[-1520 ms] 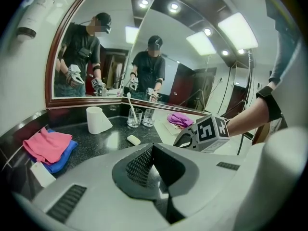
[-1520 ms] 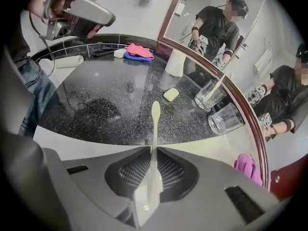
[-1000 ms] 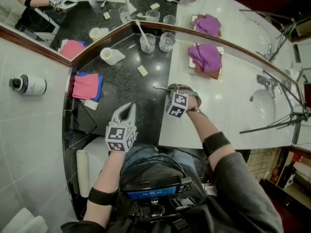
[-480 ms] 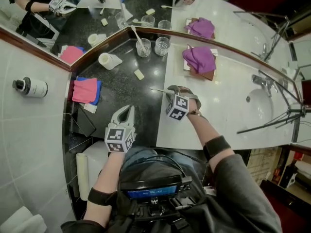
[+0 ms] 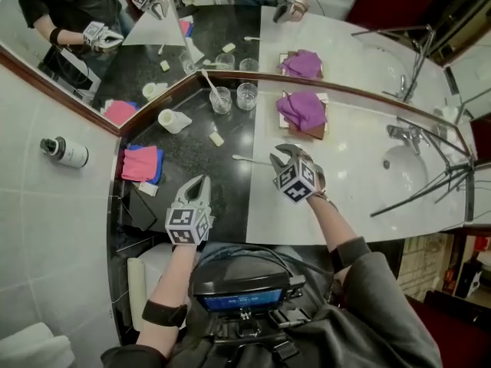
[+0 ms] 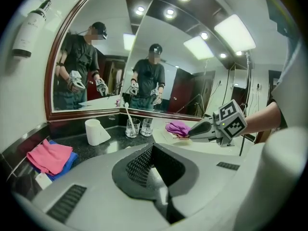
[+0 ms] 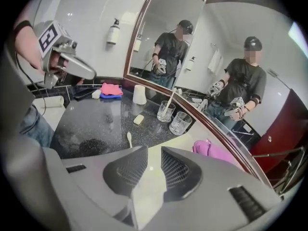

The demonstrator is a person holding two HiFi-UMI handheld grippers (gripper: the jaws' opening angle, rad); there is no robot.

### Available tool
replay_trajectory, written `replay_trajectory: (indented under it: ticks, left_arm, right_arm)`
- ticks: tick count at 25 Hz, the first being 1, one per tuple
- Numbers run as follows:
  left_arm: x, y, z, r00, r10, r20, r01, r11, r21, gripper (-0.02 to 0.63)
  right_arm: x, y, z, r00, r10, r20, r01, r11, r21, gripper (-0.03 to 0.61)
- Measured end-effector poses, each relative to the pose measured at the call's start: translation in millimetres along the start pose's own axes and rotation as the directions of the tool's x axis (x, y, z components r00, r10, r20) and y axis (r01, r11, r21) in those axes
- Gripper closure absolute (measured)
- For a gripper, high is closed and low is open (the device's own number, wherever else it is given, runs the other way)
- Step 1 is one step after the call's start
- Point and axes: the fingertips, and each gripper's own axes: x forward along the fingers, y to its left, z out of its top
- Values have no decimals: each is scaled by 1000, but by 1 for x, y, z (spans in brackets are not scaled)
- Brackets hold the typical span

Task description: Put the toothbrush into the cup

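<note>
A white toothbrush [image 5: 249, 159] lies flat where the black counter meets the white one; its head [image 7: 129, 138] shows just past my right gripper's left jaw. My right gripper [image 5: 280, 155] [image 7: 154, 150] hovers above the handle end. Its jaws are closing, with only bare white counter in the gap. Two glass cups stand by the mirror: one [image 5: 221, 98] [image 7: 165, 112] holds another toothbrush, the other [image 5: 246, 95] [image 7: 180, 123] is empty. My left gripper [image 5: 199, 182] [image 6: 153, 148] hangs shut and empty over the black counter's near part.
A soap bar [image 5: 217, 139] and a tipped white cup [image 5: 173, 119] lie on the black counter, with a pink cloth on a blue one [image 5: 140, 162] at its left. A purple cloth [image 5: 301, 110] sits on a tray on the white counter; a faucet [image 5: 399, 134] is at right.
My right gripper has lifted off the counter and rolled, and its jaws stand wider apart than a second ago. The toothbrush stays on the counter. The left gripper rose a little.
</note>
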Motion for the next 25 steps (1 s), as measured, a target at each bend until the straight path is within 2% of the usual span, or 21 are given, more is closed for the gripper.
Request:
replay_trajectory:
  ticks: [6,11,13,17,21,25]
  left_arm:
    - [0,-2,9,1000,-4,6,4,1000,12,617]
    - [1,-7,15,999,-35,17,34,999,40,617]
    - [1,-9,16,999,-40,18,39,998,45,617]
    - [4,-14,15,999,-51,11,50,997,50,618]
    - [8,-19,20,998,-64,14,63,996,59,618]
    - [13,-24,23,997,-79,16,78,995,68,617]
  right_arm:
    - [-47,-21,-5,993,-77,92,60,983,172,529]
    - [-79,-32,-19,981,-140,136,89,941,327,555]
    - [-89,-36,-25,973,-163,164,82,907,413,558]
    - [-109,-50,-51,950,-239,201,84,815,574,560]
    - [-131,-60,-68,930,-297,218,82,745,662,560]
    - [-143,-60,-84,917,-329,225,77,700,710,560]
